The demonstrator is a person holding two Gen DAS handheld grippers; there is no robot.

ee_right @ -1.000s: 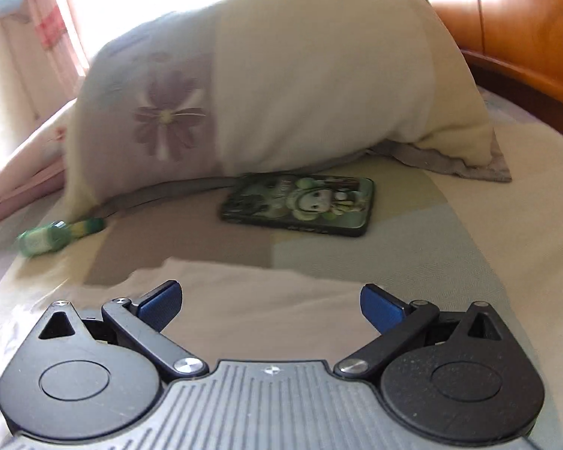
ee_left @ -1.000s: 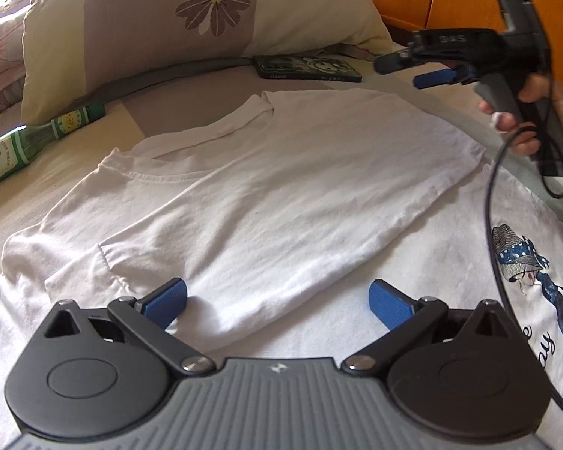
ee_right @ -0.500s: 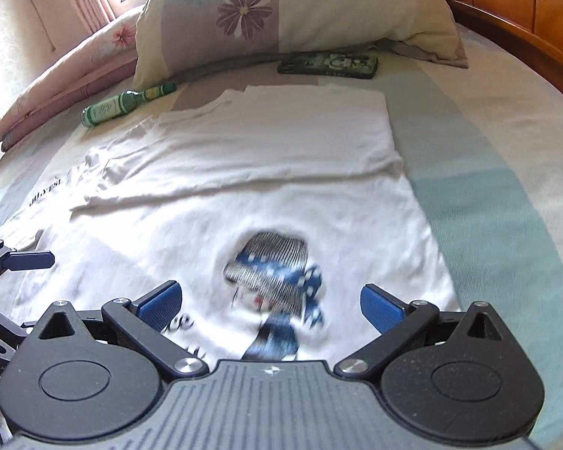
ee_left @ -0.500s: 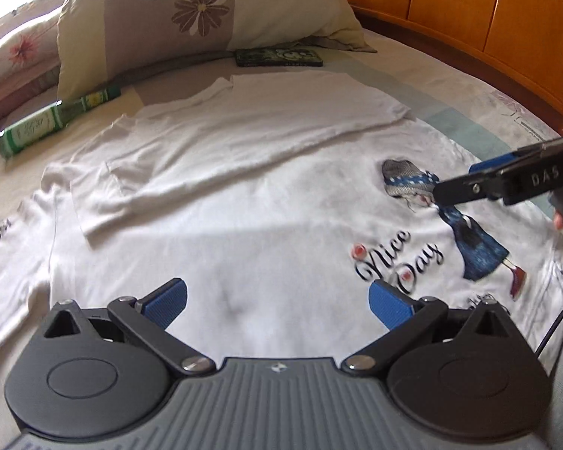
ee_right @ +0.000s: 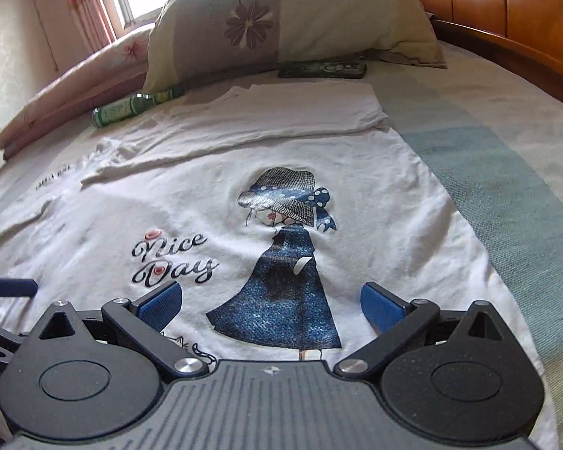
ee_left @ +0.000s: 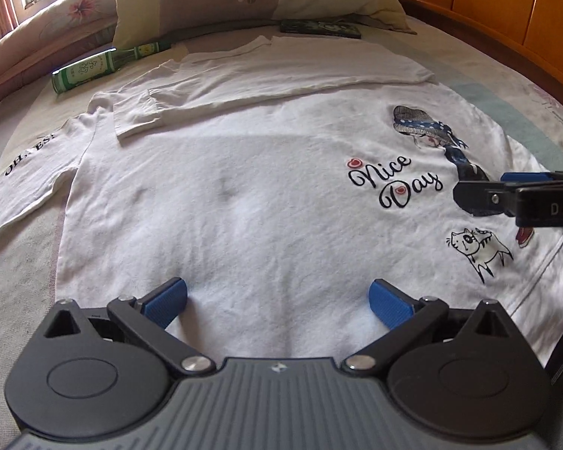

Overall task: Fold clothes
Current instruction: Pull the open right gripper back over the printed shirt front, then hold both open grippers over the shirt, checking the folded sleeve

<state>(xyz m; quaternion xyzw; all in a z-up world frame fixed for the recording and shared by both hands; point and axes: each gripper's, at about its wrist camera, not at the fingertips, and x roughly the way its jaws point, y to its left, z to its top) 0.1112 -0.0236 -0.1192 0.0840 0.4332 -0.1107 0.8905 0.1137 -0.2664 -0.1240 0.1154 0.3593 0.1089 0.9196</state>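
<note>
A bed (ee_left: 506, 86) with a wooden headboard (ee_right: 525, 18) carries a white shirt (ee_left: 262, 202) spread flat, its far side folded inward, print facing up. Beyond it lie a pillow (ee_right: 289, 18), a green bottle (ee_left: 97, 65) and a phone (ee_right: 322, 69). The left tongs (ee_left: 277, 300) and right tongs (ee_right: 268, 305) hang over the shirt's near part, both spread wide and empty.

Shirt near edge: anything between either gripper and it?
Nothing visible. Both the left gripper and the right gripper are open right over the shirt; bottle and phone lie beyond it.
</note>
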